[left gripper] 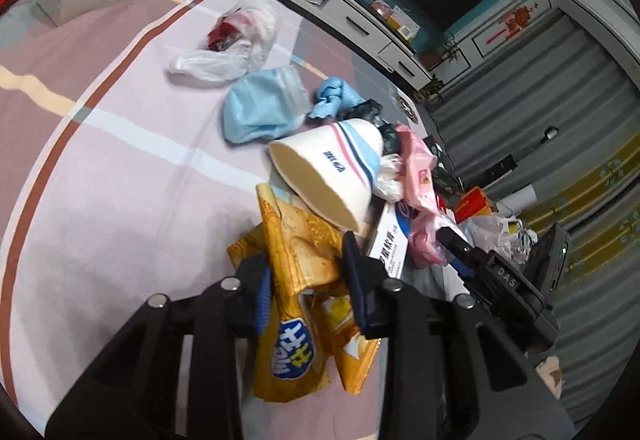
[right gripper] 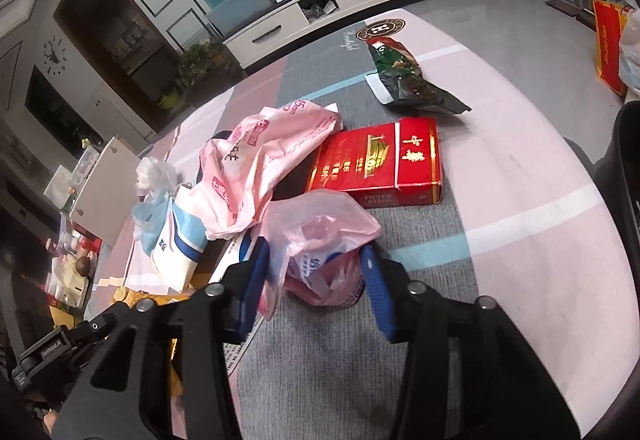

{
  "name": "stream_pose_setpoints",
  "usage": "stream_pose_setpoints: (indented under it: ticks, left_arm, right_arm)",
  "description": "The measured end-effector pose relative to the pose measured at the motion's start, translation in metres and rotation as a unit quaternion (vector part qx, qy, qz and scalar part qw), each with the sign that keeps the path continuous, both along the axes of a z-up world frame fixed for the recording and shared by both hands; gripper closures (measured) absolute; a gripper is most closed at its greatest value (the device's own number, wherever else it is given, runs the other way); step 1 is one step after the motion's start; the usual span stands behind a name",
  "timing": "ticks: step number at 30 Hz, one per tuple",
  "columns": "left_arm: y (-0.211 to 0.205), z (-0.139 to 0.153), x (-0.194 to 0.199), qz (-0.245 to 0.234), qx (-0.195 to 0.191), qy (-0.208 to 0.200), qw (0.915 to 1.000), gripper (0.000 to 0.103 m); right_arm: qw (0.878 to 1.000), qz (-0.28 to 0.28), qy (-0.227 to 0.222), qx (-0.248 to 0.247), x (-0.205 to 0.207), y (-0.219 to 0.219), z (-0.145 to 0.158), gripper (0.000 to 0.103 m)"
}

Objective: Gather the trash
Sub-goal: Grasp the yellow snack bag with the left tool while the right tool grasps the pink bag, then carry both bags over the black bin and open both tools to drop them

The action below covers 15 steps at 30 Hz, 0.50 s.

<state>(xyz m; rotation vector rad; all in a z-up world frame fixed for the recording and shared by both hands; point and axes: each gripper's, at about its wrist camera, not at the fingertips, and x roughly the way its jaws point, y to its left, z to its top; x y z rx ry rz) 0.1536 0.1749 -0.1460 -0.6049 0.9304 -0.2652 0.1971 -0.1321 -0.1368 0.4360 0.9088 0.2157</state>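
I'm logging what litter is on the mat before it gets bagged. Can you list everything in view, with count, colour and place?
Snack wrapper: one, golden yellow, between the left gripper's pads.
Paper cup: one, cream with pink and blue stripes, on its side above the wrapper.
Thin plastic bag: one, pink, between the right gripper's pads.
Printed bag: one, pale pink, crumpled left of the carton.
Cigarette carton: one, red, flat on the mat.
Foil packet: one, dark green, beyond the carton.
Blue bag: one, light blue, mid mat.
White bag: one, clear white with red inside, far end.
Mat: one, pink with stripes.
Left gripper: closed on the wrapper.
Right gripper: around the pink bag.
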Motion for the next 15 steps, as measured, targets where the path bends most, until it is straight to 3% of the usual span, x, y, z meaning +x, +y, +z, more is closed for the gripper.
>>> stream_pose_setpoints:
  ticks: [8,15]
  left_arm:
    - [-0.015,0.034,-0.017,-0.037,-0.004,-0.052,0.9980,0.075]
    - [-0.042,0.062,-0.024,-0.063,-0.002,-0.107,0.9922,0.075]
  right_arm:
    - [0.999,0.000,-0.027,0.017,-0.026,-0.016,0.021,0.062]
    - [0.997,-0.009,-0.073,-0.026,-0.054,-0.031,0.047,0.061]
